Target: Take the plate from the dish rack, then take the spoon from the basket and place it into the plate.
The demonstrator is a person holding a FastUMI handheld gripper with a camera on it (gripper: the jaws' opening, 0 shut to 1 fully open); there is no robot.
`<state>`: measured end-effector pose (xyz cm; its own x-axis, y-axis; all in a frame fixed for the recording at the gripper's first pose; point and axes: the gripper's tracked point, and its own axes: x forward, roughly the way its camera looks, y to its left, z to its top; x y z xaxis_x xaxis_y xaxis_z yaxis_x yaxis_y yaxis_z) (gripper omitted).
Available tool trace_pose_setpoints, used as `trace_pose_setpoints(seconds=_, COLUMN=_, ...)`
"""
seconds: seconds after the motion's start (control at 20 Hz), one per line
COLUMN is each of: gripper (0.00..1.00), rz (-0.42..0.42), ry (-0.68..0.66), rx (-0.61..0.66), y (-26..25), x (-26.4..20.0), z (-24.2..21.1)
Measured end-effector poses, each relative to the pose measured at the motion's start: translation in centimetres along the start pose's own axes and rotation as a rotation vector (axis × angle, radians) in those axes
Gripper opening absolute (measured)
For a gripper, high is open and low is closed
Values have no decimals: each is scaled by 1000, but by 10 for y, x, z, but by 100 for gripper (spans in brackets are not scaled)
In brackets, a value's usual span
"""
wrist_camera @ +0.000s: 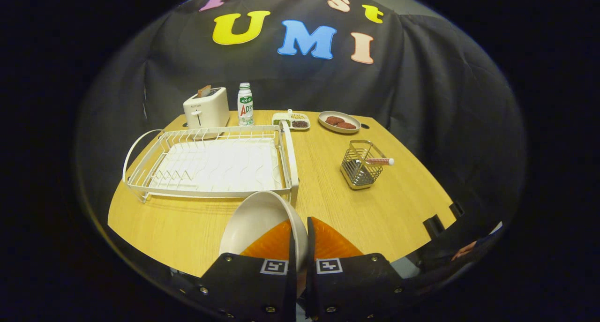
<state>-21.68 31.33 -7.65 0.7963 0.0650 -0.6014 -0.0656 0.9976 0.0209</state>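
Note:
My gripper [300, 235] is shut on the rim of a white plate [255, 221], which stands tilted on edge between the fingers, just in front of the dish rack's near right corner. The white wire dish rack [211, 165] lies beyond the fingers to the left, with nothing in it. A metal wire basket [360, 166] stands ahead and to the right on the wooden table [398, 205]. A spoon's pale handle [380, 161] pokes out of the basket toward the right.
At the table's far edge stand a white toaster [206, 108] with toast, a bottle [245, 105], a small divided dish [293, 121] and a plate of brown patties [339, 122]. A person's hand [464, 250] shows at the near right.

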Motion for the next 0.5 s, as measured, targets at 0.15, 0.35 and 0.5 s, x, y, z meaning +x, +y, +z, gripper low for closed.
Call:
trace_pose_setpoints(seconds=0.15, gripper=8, rz=19, ry=20, rx=81, y=1, x=8, z=-8)
trace_pose_setpoints(seconds=0.35, gripper=8, rz=40, ry=42, rx=147, y=2, x=23, z=-20)
trace_pose_setpoints(seconds=0.5, gripper=8, rz=38, ry=64, rx=163, y=1, x=34, z=-27)
